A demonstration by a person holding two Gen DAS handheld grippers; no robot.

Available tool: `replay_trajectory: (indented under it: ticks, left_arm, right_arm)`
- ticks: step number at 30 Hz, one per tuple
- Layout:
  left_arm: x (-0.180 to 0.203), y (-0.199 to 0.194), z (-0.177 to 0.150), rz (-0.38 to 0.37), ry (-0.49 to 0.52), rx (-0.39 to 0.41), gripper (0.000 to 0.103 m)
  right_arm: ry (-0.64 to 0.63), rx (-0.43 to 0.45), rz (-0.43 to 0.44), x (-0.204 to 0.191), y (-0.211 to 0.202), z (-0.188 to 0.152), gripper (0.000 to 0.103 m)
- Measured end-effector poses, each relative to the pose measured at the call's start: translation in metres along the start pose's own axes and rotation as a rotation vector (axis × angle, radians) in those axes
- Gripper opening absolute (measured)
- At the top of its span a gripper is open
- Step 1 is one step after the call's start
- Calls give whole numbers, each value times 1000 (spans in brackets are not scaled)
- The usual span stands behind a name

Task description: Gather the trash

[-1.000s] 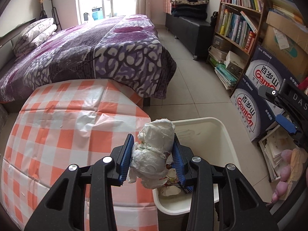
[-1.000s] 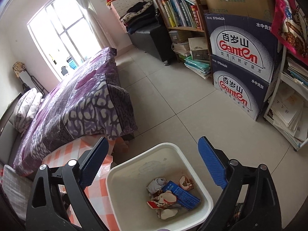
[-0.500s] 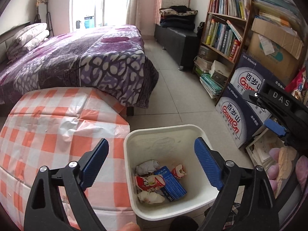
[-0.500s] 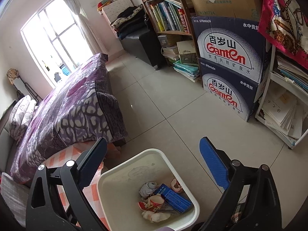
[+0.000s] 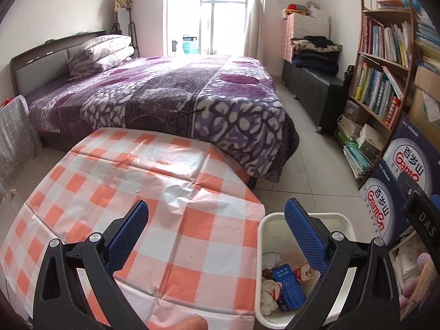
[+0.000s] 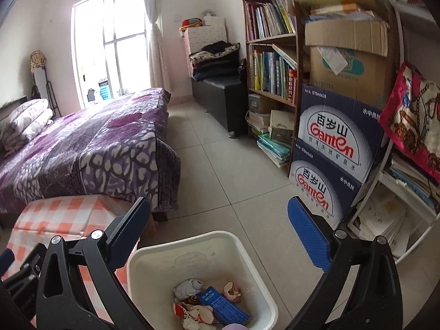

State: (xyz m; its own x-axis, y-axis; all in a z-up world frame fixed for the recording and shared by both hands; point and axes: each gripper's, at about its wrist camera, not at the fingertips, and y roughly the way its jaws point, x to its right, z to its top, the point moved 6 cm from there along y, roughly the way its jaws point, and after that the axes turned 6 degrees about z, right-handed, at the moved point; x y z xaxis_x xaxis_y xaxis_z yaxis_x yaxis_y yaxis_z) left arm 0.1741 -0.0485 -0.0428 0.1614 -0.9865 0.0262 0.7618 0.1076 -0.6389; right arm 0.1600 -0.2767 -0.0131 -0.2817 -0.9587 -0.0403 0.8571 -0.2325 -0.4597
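A white trash bin (image 5: 339, 217) stands on the floor against the checked table's right edge. Inside it lie a blue box (image 5: 287, 286), crumpled white paper (image 5: 268, 293) and red-and-white wrappers. My left gripper (image 5: 217, 206) hovers over the orange-and-white tablecloth (image 5: 192, 242) beside the bin. Its jaws are opening and nothing is between them. My right gripper (image 6: 218, 203) hangs above the bin (image 6: 192, 238), jaws opening too, with only the blue box (image 6: 220, 306) and paper wads far below. Neither gripper touches the trash.
A purple-covered bed (image 5: 170, 101) lies behind the table. A bookshelf (image 6: 272, 63), stacked water cartons (image 6: 330, 159) and a white rack of papers (image 6: 385, 220) line the right wall. A dark bench (image 6: 220, 96) stands further back. Tiled floor (image 6: 220, 165) runs between bed and shelves.
The left gripper let go of a white crumpled wad over the bin and opened wide, then swung left over the table. The right gripper opened a little more and tilted up.
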Motion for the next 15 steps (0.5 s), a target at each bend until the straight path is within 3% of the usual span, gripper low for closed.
replay_trajectory:
  ticks: [4,10,15]
  left_arm:
    - [-16,1,-4,31,-31,-19,96]
    - [-33,-4,-5,104,-33,14,96]
    - [-44,-1,-5,120,-62,-2,96]
  right_arm:
    - [-61,4,16,-20,-4,-5,96]
    - [-101,-3,15,-36,-4,-9,96]
    - [-122,25,26,-44,-7,-13,96]
